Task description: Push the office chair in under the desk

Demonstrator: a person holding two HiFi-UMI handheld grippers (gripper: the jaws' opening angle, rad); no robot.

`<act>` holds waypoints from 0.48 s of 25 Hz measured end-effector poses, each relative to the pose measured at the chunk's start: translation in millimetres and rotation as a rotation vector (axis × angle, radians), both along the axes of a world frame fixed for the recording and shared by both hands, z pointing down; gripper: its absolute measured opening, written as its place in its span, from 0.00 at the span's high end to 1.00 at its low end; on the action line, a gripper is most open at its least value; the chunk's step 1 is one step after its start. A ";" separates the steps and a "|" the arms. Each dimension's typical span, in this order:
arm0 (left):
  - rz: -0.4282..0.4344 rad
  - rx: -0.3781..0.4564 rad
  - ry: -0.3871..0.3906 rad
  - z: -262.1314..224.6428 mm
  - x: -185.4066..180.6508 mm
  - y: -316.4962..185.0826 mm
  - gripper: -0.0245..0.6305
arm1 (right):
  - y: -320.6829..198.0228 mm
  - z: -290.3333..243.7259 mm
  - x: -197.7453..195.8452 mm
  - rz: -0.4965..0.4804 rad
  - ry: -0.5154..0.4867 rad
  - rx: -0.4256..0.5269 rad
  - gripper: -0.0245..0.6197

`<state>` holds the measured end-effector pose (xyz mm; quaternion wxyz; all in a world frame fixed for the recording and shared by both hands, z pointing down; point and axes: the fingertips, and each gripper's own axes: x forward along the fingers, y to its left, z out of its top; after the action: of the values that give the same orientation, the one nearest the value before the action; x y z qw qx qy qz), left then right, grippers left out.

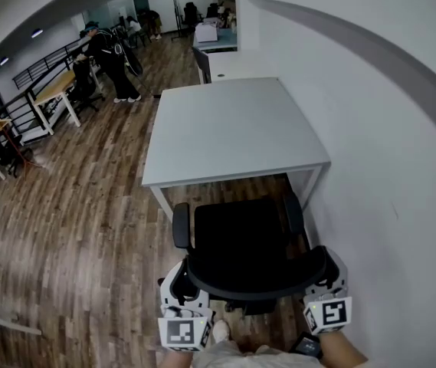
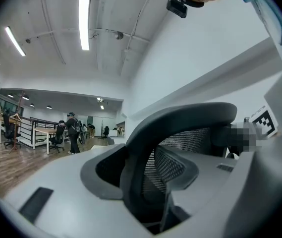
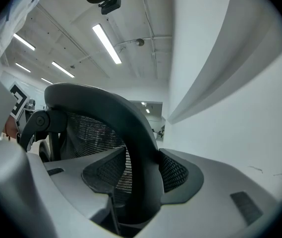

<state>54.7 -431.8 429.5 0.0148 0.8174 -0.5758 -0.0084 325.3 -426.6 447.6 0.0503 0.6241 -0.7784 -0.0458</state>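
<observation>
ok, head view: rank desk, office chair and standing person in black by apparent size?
1. desk
2. office chair, close behind, and nearer the camera
3. standing person in black, small only because far off

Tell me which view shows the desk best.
The head view: the whole white desk top shows from above, the office chair just before it. Both gripper views are filled by the chair backrest between the jaws; no desk shows there.

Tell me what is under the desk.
Under the desk, only its white legs and wooden floor show; the office chair stands short of it. The desktop hides the rest.
</observation>
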 end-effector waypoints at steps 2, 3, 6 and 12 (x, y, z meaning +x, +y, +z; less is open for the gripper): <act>0.013 0.000 0.003 -0.2 -2.4 -9.7 0.70 | -10.8 0.6 -2.8 -0.002 0.010 -0.005 0.63; 0.021 -0.001 0.005 -0.8 -3.8 -13.8 0.70 | -15.3 0.6 -3.7 0.001 0.018 -0.006 0.63; 0.039 -0.007 0.013 -1.4 -7.8 -26.8 0.69 | -29.1 0.3 -7.1 0.015 0.023 -0.007 0.63; 0.075 -0.009 0.017 1.3 -9.9 -57.9 0.69 | -64.0 -2.3 -11.9 0.034 0.021 0.008 0.63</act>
<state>44.7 -489.7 430.8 0.0239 0.8383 -0.5446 -0.0122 313.4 -490.6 445.3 0.0567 0.6370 -0.7669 -0.0546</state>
